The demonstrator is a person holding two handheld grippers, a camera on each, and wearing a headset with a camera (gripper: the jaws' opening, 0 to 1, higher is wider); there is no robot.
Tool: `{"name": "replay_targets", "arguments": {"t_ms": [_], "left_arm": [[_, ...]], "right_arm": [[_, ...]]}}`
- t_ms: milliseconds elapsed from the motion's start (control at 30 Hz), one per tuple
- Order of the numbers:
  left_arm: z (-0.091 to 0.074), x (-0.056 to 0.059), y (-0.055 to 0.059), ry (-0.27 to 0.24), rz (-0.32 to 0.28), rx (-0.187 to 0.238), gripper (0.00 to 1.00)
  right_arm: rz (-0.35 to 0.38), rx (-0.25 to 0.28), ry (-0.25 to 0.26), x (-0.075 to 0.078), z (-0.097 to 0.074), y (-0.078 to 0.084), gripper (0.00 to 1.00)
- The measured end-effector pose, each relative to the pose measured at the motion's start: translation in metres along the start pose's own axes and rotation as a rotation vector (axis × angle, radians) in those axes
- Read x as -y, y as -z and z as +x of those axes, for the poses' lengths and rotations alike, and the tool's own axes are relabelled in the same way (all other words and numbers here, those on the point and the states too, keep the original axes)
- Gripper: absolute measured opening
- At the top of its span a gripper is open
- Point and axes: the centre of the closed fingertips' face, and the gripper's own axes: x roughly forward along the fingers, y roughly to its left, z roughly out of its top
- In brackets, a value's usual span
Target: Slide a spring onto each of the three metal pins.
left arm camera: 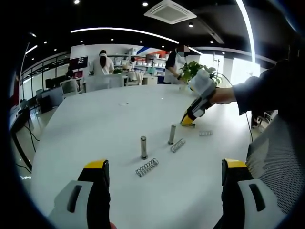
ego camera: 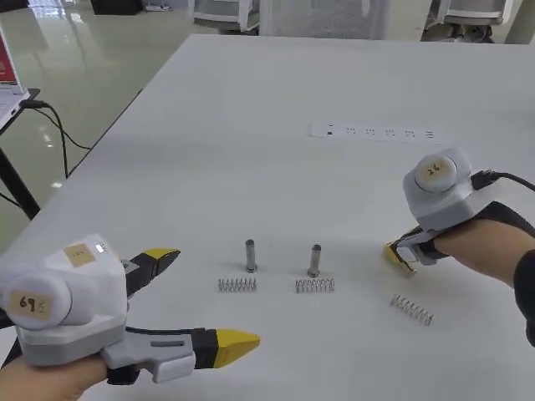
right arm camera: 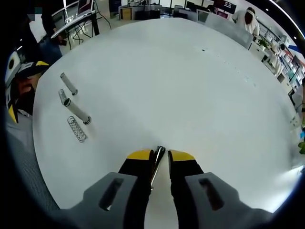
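Left gripper [ego camera: 211, 296] sticker [ego camera: 32, 305] reads "69"; right gripper [ego camera: 397, 255], gripping pin [right arm camera: 157, 160], perhaps "34".

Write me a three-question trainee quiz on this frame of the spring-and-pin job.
1. How many pins stand upright on the table? A one, B two, C three.
2. True or false: all three springs lie loose on the table.
3. Fill in: the left tool is open, and the right tool is shut on a ____.
Key: 1 B; 2 true; 3 pin.
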Motion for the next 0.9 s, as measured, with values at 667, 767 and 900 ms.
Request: {"name": "replay_targets", "arguments": {"t_ms": [667,767,900], "left_arm": [[0.001,-0.002,0.0,-0.001,-0.003,0.004,0.97],[0.002,-0.001,-0.002,-0.001,-0.002,0.007,0.97],[0.001,0.0,-0.003,0.0,-0.001,0.009,0.97]], "right_arm": [[0.057,-0.027,-0.008,-0.004,0.001,0.001,0.1],[0.065,-0.007,-0.003,-0.003,-0.004,-0.002,0.1],[0.072,0.011,0.002,-0.003,-0.011,-0.003,0.1]]}}
